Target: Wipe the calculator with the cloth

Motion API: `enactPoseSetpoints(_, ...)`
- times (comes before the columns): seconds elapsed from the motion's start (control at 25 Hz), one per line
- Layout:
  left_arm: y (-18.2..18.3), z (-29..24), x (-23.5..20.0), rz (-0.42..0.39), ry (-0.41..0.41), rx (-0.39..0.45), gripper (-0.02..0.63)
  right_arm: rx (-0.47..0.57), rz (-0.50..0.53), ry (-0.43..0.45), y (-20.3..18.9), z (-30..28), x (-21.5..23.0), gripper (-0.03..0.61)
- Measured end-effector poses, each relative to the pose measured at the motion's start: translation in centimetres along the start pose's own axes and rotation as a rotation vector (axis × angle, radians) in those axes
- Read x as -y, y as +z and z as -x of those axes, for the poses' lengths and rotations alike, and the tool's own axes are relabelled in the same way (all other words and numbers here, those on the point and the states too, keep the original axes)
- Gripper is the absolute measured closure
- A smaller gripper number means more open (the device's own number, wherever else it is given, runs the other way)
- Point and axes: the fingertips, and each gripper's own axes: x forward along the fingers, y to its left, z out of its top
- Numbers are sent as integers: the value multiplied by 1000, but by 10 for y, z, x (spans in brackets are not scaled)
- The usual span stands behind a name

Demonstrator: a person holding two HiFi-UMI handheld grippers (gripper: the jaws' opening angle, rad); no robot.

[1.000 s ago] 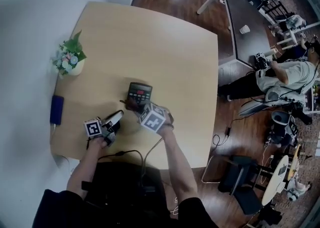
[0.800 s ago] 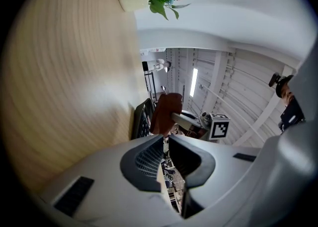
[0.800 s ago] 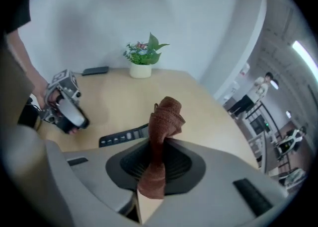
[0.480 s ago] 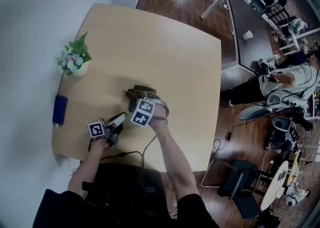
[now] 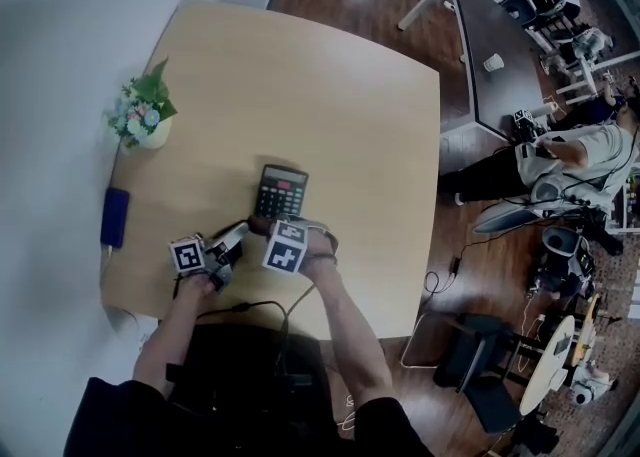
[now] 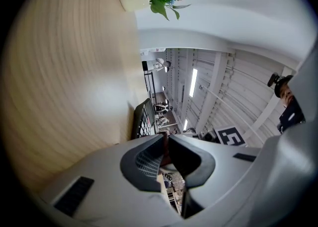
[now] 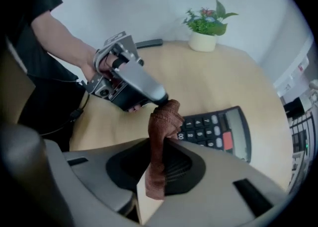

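Pinching hard, the right gripper [image 7: 160,144] had its grey jaws clamped on a strip of brown cloth [image 7: 165,116], a ribbed, knitted-looking fabric that ran up between the grooved pads and bunched into a rounded fold above them. The fold's far end met the tip of the left gripper [image 7: 161,99], whose jaws were drawn nearly together with a thin sliver of the same cloth nipped between them. So the cloth hung taut between the two tools, one held in each hand.

Just beyond them lay the calculator [image 5: 280,191], flat on the table: a dark rectangular slab with rows of small rounded keys, one red key and a pale display strip. The cloth sat at its near edge; I could not tell whether they touched.

The table [image 5: 330,95] was pale wood with a fine grain and rounded corners. By its left edge stood a small cream pot of green leaves and flowers [image 5: 140,117], and nearer, well apart from the calculator, a dark blue oblong [image 5: 113,217].
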Motion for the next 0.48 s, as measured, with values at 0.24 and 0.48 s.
enactPoseSetpoints(0.24,-1,-2,1,-3,7,2,578,103,-168,-488,-2,70,139,512)
enactPoseSetpoints(0.48,-1,-2,1,3,3,3,583,-64,29,-522,2,34,147,512)
